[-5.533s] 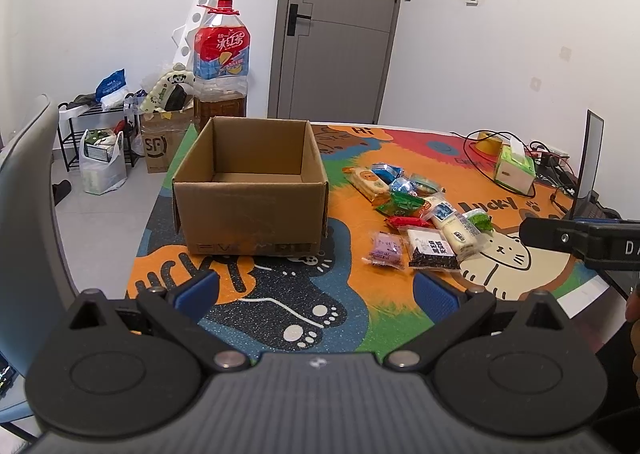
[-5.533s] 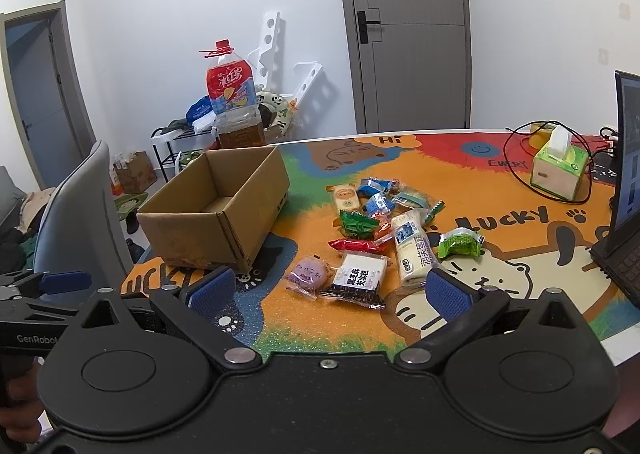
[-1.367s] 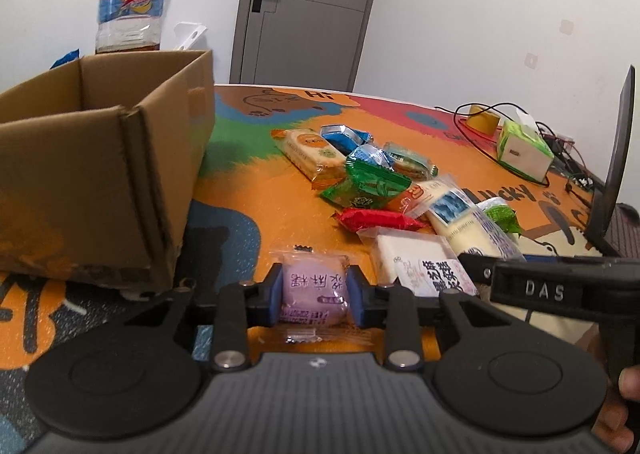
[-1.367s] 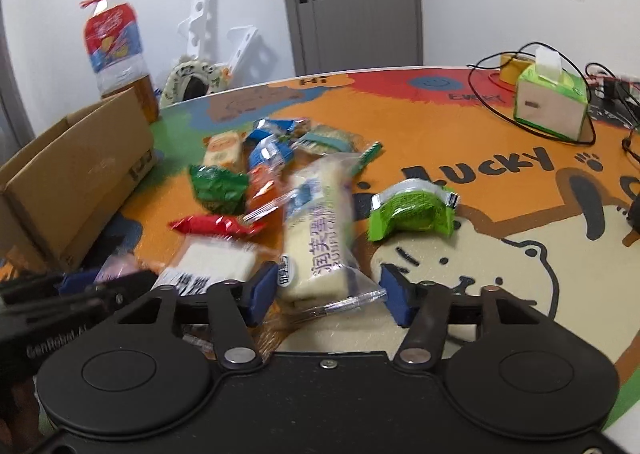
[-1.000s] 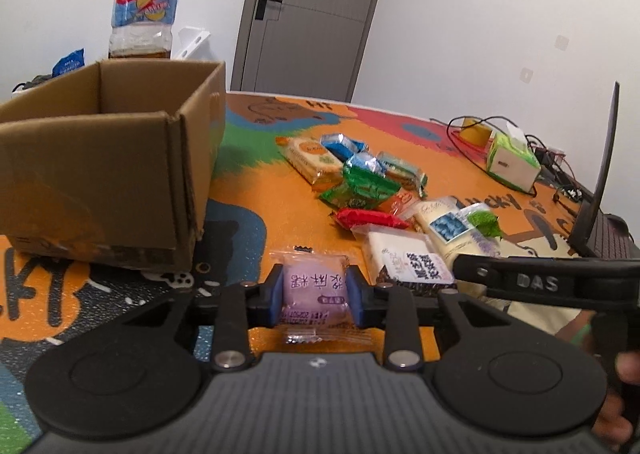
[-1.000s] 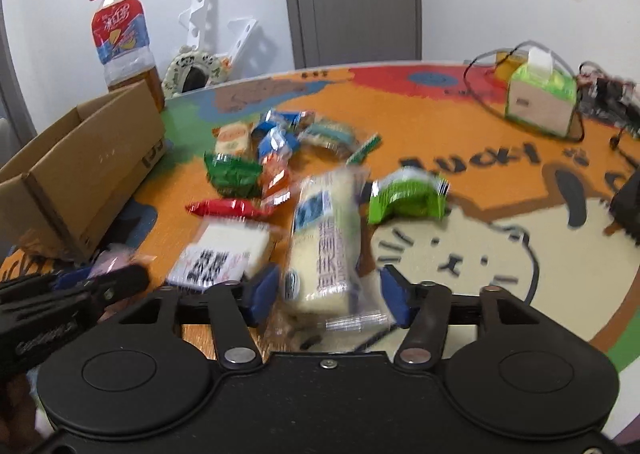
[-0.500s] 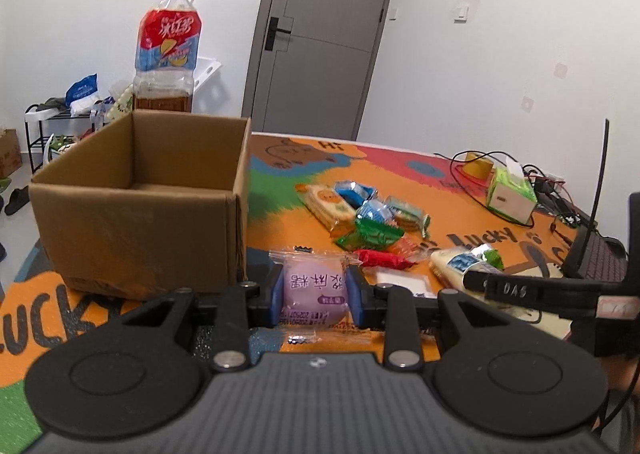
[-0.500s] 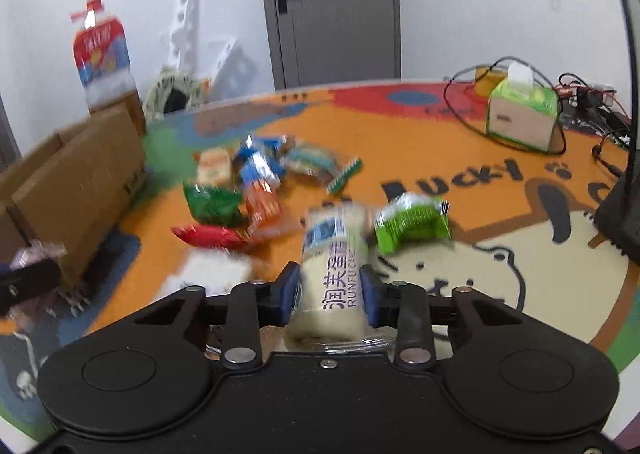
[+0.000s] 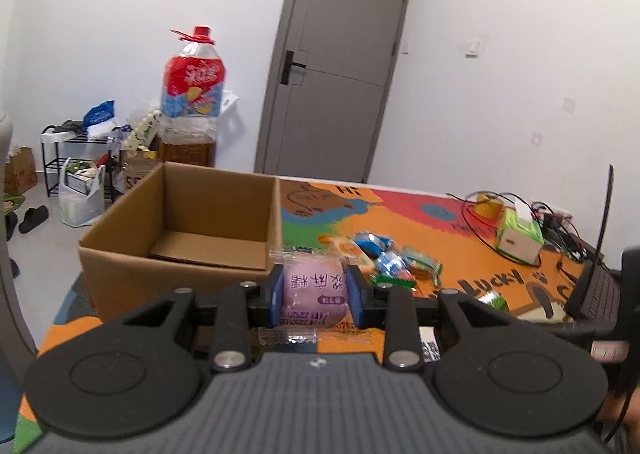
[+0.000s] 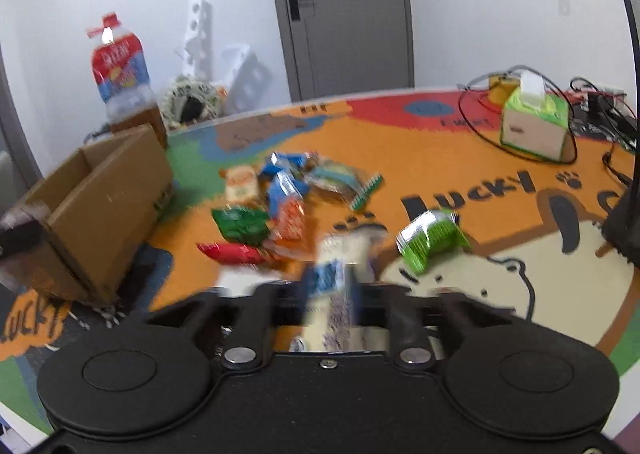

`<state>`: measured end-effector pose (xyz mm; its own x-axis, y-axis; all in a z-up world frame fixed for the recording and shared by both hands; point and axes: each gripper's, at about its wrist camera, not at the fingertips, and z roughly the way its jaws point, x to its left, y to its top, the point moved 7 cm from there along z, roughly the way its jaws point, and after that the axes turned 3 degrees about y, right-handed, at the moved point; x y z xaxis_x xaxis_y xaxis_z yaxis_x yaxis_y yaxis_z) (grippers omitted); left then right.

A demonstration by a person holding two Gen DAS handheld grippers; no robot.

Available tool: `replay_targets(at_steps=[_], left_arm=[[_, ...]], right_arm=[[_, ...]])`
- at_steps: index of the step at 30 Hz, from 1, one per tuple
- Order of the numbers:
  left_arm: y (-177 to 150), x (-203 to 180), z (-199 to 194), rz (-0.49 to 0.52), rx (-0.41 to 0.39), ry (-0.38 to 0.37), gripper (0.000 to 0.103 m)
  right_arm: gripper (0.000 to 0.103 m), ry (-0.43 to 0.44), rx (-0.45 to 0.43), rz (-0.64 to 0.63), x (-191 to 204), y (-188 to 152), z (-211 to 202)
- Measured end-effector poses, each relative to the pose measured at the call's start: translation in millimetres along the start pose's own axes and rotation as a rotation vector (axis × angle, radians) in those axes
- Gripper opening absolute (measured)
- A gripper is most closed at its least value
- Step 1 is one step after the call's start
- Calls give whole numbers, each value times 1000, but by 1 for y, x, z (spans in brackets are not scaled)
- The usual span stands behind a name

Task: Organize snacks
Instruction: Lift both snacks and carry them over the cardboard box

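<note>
**Both grippers carry a snack above the worktop**

At the far left of the left wrist view, the open cardboard box (image 9: 180,230) sits on the colourful worktop (image 9: 432,214), its inside bare down to the bottom flaps. Behind it stands a large oil bottle (image 9: 194,94) with a red cap. Just right of the box's near corner, the left gripper (image 9: 314,296) has its blue fingers (image 9: 276,296) pressed narrow against both sides of a purple snack packet (image 9: 314,290), which is lifted off the worktop in front of the box's right wall. Further right lies the loose heap of snack packets (image 9: 384,258), and beyond it a green tissue box (image 9: 518,234) among black cables.

In the right wrist view, the box appears at the left edge, the snack heap mid-picture, and a bright green packet (image 10: 434,240) lies apart to the right. The right gripper (image 10: 330,294) is blurred; its jaws have just been opening, and a long pale cake packet (image 10: 340,286) with a blue label stands between them. Whether the fingers press on it I cannot tell.
</note>
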<state>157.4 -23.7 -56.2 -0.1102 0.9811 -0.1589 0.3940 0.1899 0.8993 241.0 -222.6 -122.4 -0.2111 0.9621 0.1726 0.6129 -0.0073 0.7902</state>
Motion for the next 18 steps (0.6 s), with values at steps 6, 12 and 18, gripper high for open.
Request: replay_targets(at_steps=[6, 12, 18], left_arm=[[15, 15, -9, -6, -40, 35, 31], [26, 34, -11, -19, -63, 70, 31], [34, 58, -8, -36, -71, 117, 31]], right_arm=[[60, -28, 78, -61, 8, -23, 25], [30, -26, 48, -34, 4, -20, 28], [29, 16, -13, -1, 6, -8, 15]])
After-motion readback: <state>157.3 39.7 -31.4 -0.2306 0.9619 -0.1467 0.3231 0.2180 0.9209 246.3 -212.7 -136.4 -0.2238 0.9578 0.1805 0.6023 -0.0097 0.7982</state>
